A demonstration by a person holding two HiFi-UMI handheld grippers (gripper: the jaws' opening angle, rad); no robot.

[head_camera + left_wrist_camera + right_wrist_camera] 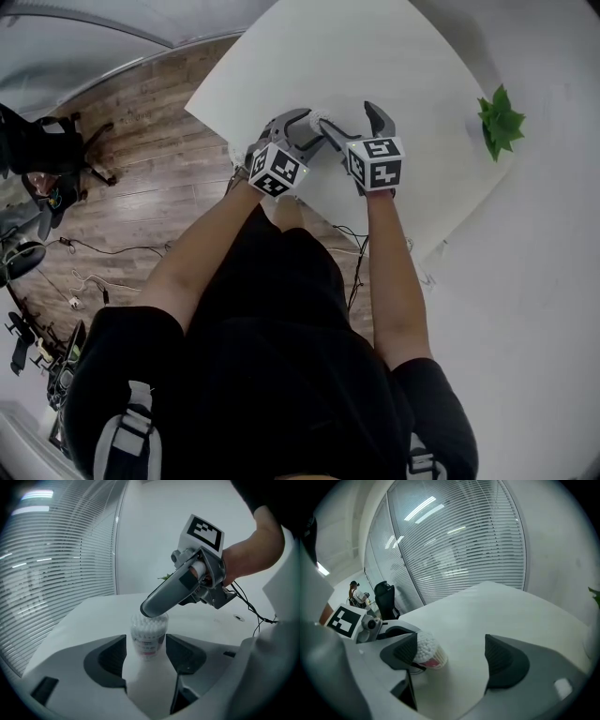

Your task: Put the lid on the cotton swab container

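Note:
A small clear cotton swab container [149,637] full of white swabs stands upright between my left gripper's [147,654] pads, which press on both its sides. A clear cap seems to sit over the swab tips, but I cannot tell for sure. One grey finger [161,601] of my right gripper rests at the container's top rim. In the right gripper view the container [427,652] lies beside the left pad, and my right gripper [452,657] stands wide open. From the head view both grippers, left [306,127] and right [343,114], meet over the white table [394,56].
A green plant [499,120] stands at the table's right edge. The table's near corner and left edge border a wooden floor with cables and an office chair [56,141]. Window blinds [459,550] line the far wall, and a person [356,595] sits far off.

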